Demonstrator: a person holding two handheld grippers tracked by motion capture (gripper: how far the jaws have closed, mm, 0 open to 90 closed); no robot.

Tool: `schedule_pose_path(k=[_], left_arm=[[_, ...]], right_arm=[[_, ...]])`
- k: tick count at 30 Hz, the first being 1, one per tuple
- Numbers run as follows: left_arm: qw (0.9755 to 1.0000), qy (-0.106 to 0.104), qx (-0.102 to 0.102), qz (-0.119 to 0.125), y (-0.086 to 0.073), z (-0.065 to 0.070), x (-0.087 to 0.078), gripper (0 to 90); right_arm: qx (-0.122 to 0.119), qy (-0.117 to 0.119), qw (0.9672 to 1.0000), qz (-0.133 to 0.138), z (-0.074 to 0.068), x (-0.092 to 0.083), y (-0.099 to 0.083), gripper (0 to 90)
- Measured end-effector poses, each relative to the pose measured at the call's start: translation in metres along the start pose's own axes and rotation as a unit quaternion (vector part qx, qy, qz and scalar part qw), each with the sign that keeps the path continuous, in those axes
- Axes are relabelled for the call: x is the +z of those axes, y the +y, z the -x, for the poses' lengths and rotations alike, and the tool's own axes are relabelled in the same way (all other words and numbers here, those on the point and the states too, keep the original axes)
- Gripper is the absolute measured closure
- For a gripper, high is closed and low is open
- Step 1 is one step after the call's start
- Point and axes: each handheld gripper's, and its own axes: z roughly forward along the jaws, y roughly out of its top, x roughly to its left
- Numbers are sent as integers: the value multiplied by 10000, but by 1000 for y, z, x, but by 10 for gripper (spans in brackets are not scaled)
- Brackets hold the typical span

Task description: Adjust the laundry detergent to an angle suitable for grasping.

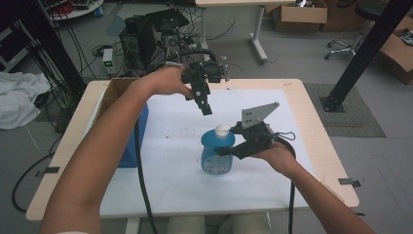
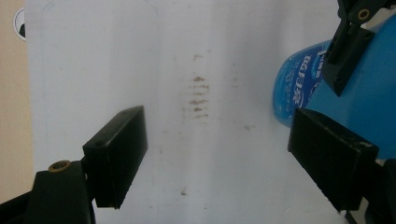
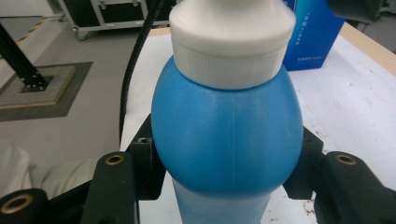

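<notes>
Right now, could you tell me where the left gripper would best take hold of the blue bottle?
Probably at the white cap, from above. The blue bottle stands upright with the right gripper clamped on its bulging shoulder, so the cap is free. The left gripper is open.

lab: cabled computer gear (image 1: 146, 36), cardboard boxes (image 1: 299, 14)

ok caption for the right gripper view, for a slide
Right gripper shut on the blue bottle below its white cap, over the white table sheet.
</notes>
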Motion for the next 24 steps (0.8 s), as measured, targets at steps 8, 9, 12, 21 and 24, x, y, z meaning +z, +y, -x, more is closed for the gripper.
schedule_pose_path(k=[8,9,12,21,24], left_arm=[[10000,3,-13,-15,-2,0,-1,206],[10000,10,-20,7,-3,0,0,206],[10000,13,-26,-36,-4,0,0,205],[10000,14,-80,-48,-8,0,0,206],[10000,19,-67,-70,-10,0,1,206]], right_arm=[[-144,218,9997,5,15,-7,-4,445],[-161,237,9996,20,17,-8,-5,445],[-164,322,9993,83,25,-10,-7,446],[-272,468,9983,227,42,-6,-12,446],[-318,508,9980,195,46,-2,-14,446]])
